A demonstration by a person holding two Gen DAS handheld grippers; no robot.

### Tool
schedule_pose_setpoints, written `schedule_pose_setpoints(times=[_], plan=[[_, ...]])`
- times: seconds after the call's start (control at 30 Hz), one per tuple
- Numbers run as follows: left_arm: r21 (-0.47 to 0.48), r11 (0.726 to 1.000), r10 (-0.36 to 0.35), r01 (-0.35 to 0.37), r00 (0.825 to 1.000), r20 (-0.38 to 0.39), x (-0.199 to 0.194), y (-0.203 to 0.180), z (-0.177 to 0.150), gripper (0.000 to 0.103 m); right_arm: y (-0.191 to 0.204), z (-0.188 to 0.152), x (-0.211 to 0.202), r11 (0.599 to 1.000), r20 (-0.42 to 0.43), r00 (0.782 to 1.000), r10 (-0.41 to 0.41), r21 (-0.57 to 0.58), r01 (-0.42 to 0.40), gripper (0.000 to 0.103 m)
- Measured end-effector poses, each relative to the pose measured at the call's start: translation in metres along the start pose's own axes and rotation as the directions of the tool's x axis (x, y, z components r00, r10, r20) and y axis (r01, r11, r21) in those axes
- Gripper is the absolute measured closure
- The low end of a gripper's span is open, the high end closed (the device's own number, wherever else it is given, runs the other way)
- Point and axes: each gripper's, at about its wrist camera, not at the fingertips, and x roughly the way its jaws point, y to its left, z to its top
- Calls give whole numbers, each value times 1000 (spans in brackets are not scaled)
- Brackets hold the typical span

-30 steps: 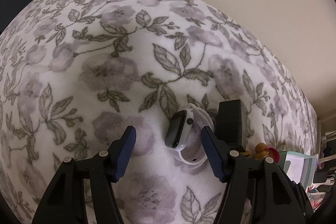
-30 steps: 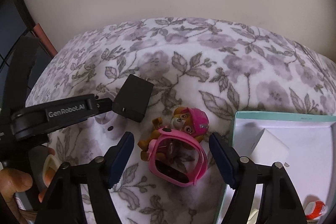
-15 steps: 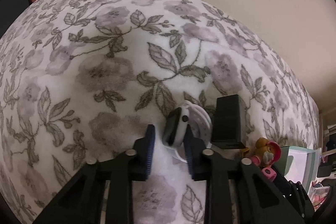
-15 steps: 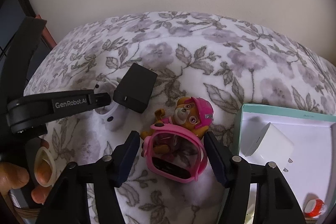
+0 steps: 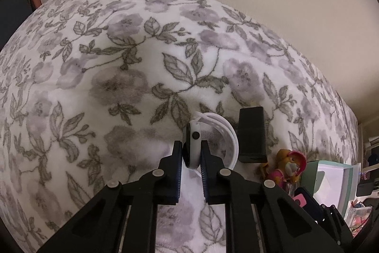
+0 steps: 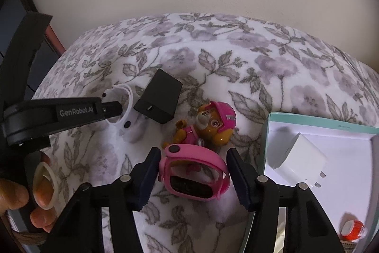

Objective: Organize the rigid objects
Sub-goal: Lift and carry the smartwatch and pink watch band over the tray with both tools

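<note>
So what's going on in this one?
A person with a handheld gripper in each hand is tidying small items off a floral blanket. The left gripper has just closed its jaws on the white smartwatch. The right gripper has been closing around the pink watch, but its jaws do not yet press on it. A black adapter and a toy pup lie between the watches. The teal box already holds a white charger.
</note>
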Motion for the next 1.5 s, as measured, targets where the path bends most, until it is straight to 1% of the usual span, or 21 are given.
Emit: schedule_pose_setpoints(times=[0.23,0.4,0.6,0.7,0.87,0.97,1.23,1.37,1.5], plan=[[6,1000,-8,7,999,48,-28,-5,1,88,0,4,-25,1000,34,999,21,17,-22,43],[9,999,-31,30,995,93,-56,-9,1,88,-3,7,-52,999,69,997,14,32,-16,43],[38,997,-73,68,985,154,-95,-21,-2,88,-13,10,-91,998,126,992,6,67,-14,43],[47,995,-98,91,978,183,-116,-26,-9,88,-21,10,-108,995,147,989,1,94,-15,43],[61,991,-132,121,968,212,-139,-36,-24,88,-37,4,-146,990,194,981,-23,144,-6,43],[96,988,-139,121,965,223,-148,-49,-34,88,-49,0,-172,985,224,974,-45,173,5,43],[210,968,-187,140,957,221,-161,-88,-65,88,-82,-16,-229,967,283,951,-127,247,56,43],[269,953,-199,137,956,216,-161,-111,-78,88,-104,-24,-244,955,292,942,-165,286,79,43],[334,932,-214,139,956,202,-156,-135,-93,88,-131,-32,-249,935,275,941,-195,343,93,43]])
